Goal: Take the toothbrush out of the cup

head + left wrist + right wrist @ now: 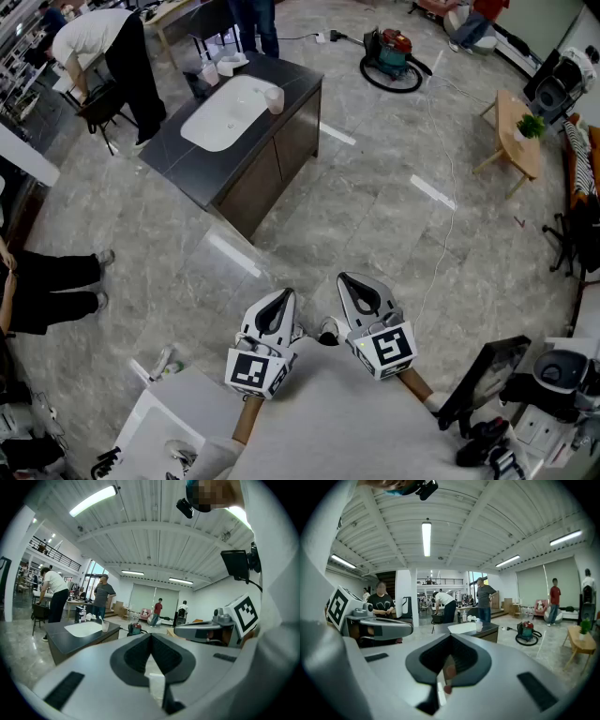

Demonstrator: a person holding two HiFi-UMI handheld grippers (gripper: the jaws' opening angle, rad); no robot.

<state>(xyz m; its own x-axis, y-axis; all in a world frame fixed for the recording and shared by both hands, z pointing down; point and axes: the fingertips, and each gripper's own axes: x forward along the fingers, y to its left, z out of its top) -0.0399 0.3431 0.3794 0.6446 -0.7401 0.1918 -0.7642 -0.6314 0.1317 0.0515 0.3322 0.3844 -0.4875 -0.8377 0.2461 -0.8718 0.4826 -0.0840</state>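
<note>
A clear cup (274, 98) stands beside the white basin on a dark counter (187, 155) far across the floor. In the left gripper view a thin toothbrush (100, 618) sticks up from the cup (105, 626). The right gripper view shows the cup (478, 626) small and distant. My left gripper (281, 298) and right gripper (349, 279) hover side by side near my body, both pointing toward the counter and well short of it. Each has its jaws together with nothing between them: left gripper (150, 635), right gripper (451, 635).
A red and teal vacuum cleaner (389, 52) with its hose lies on the floor beyond the counter. A small wooden table (518, 141) with a plant stands at the right. One person (103, 47) bends over near the counter, another sits at the left edge (47, 286).
</note>
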